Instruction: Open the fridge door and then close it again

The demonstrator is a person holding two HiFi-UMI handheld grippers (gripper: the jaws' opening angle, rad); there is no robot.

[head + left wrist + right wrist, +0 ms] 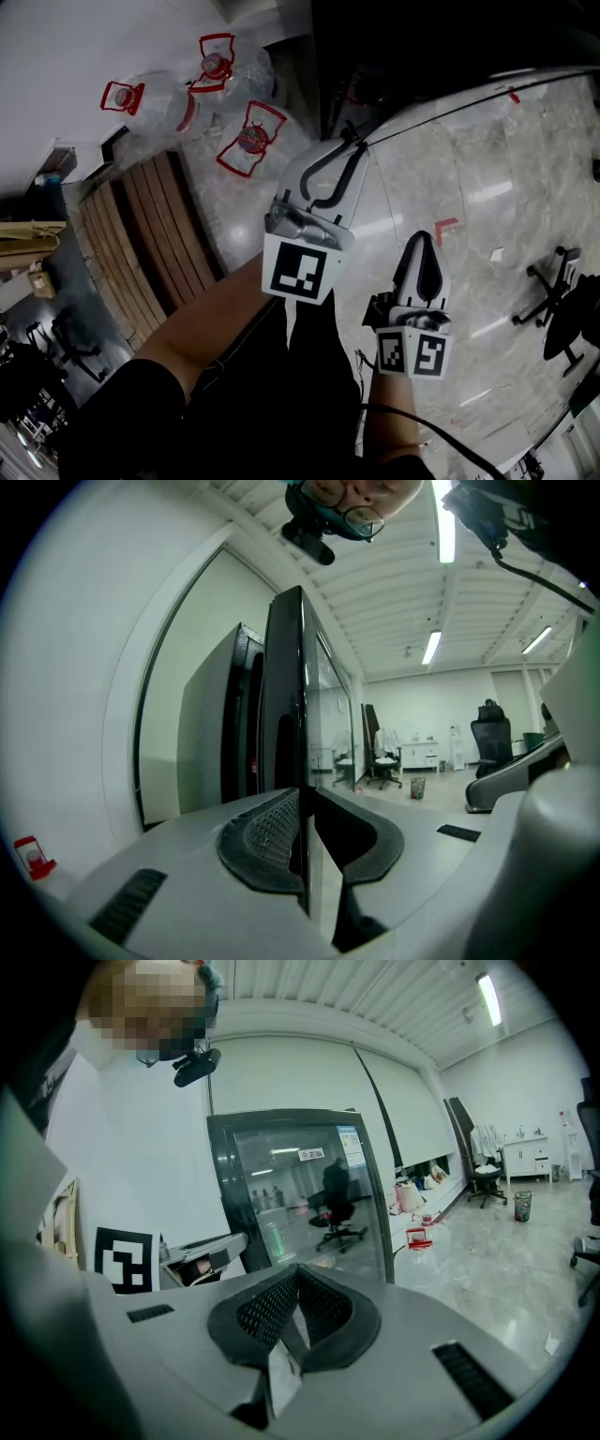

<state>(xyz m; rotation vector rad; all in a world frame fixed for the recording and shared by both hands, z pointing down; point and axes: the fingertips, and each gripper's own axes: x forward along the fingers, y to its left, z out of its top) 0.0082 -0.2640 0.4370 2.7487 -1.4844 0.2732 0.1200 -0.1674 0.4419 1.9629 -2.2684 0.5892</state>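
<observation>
The left gripper (pixel 305 836) has its jaws drawn narrow onto the edge of the fridge door (pixel 281 686). The dark glass pane rises straight up from between the pads. Far beyond the jaws to the right stands an office chair (pixel 487 735). The right gripper (pixel 298 1288) has its jaws pressed together with nothing between them. Just ahead of these jaws the door shows face-on, and farther off to their right a red-handled water bottle (pixel 417 1237) lies on the floor.
</observation>
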